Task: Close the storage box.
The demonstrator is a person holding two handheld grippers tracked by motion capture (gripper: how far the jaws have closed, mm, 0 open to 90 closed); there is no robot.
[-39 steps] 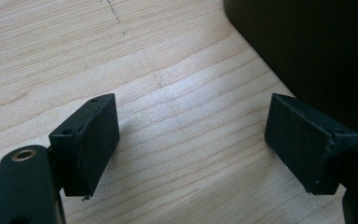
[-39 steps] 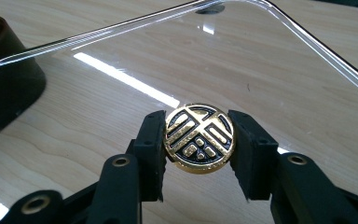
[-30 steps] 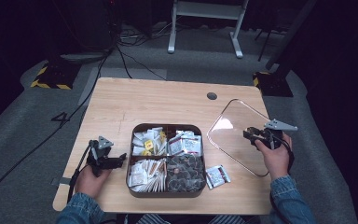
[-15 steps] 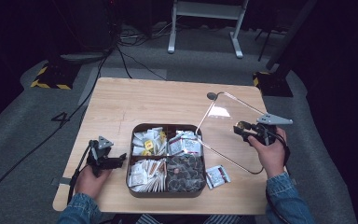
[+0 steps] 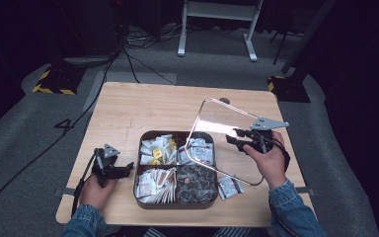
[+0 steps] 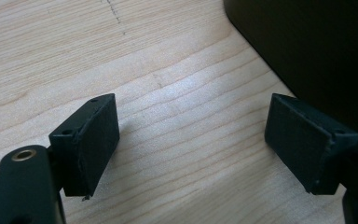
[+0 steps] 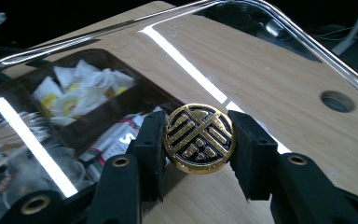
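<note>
1. The clear lid [image 5: 222,136] hangs tilted over the tray's [image 5: 143,197] right half, right gripper [image 5: 241,140] fingers clamped on its gold knob [image 7: 199,138].
2. Judged step: carrying the lid to cover the tray; next, level and lower it squarely.
3. Left gripper [image 5: 123,169] rests left of the tray, fingers apart; the counter [image 5: 143,108] beyond the tray lies free.

the pale wooden surface [image 5: 143,111] is lit brightly from above while the grey floor and room around it sink into near black. long white strips of glare lie across the clear, rounded plastic lid [image 7: 200,70] in the right gripper view, and the gold and black round knob [image 7: 199,138] gleams sharply. in the left gripper view the wood grain is crisp, with soft shadows beside the black pads [image 6: 98,140].
</note>
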